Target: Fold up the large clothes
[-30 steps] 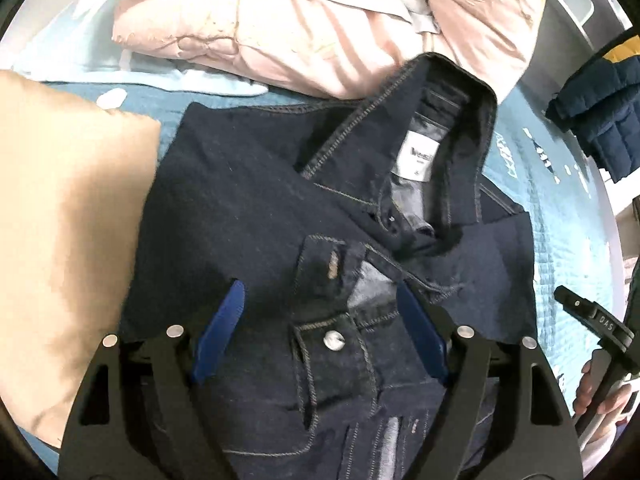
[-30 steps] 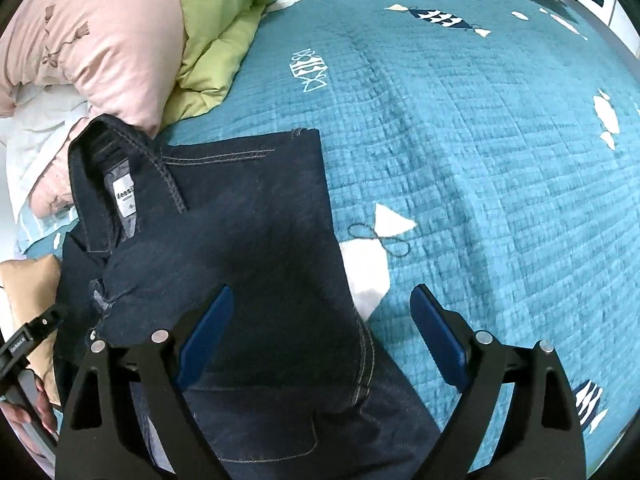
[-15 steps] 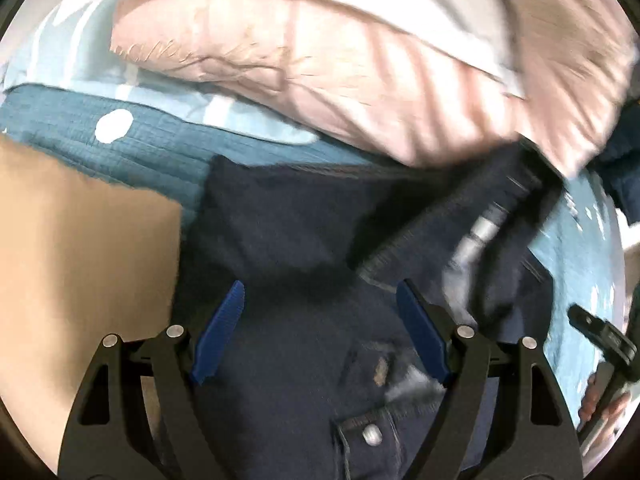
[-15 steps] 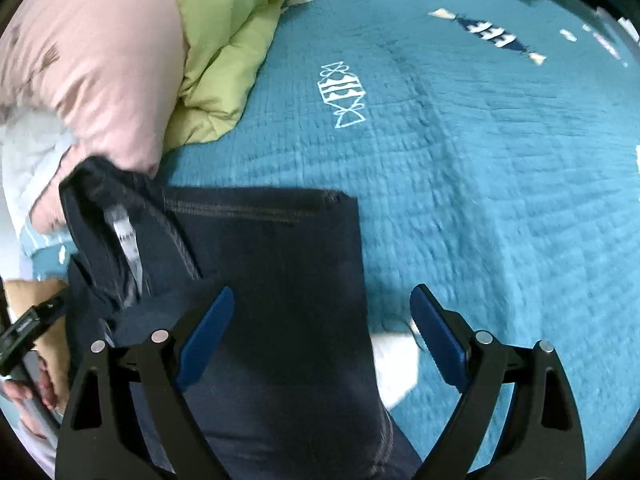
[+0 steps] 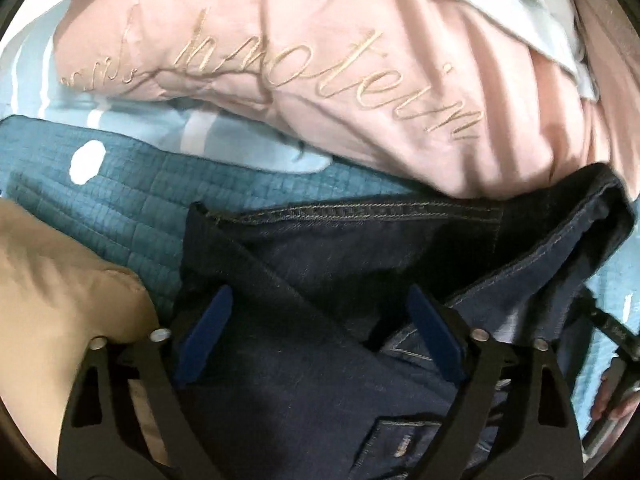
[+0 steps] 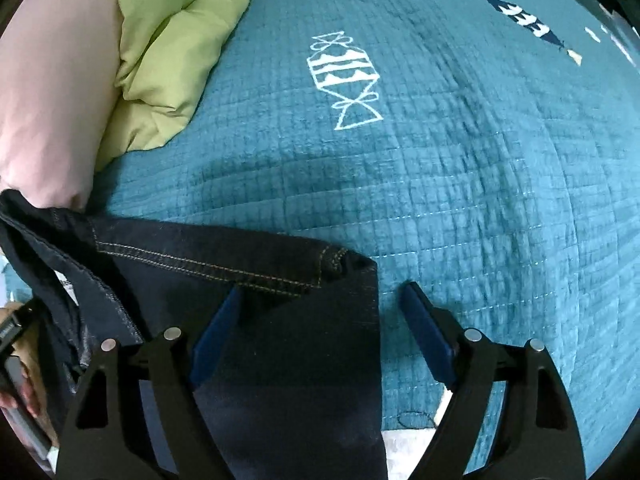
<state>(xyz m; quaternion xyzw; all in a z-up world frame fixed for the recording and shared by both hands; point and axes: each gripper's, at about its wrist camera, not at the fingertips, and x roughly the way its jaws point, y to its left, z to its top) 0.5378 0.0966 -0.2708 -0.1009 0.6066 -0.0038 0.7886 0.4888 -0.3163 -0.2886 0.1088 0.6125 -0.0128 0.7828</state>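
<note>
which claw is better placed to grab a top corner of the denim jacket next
Right, probably. The right claw straddles the denim jacket at its corner and side edge; the left claw sits inboard over flat cloth. Both are closing, neither pinching yet.

Bed under a teal quilted bedspread (image 6: pixel 460 184) printed with white fish. Directly on it: dark denim jacket (image 6: pixel 288 360) spread flat, collar against a pink pillow (image 5: pixel 320 80) with gold script; green duvet (image 6: pixel 168 60) bunched beside that pillow; tan cushion (image 5: pixel 52 320) touching the jacket's other edge.
</note>
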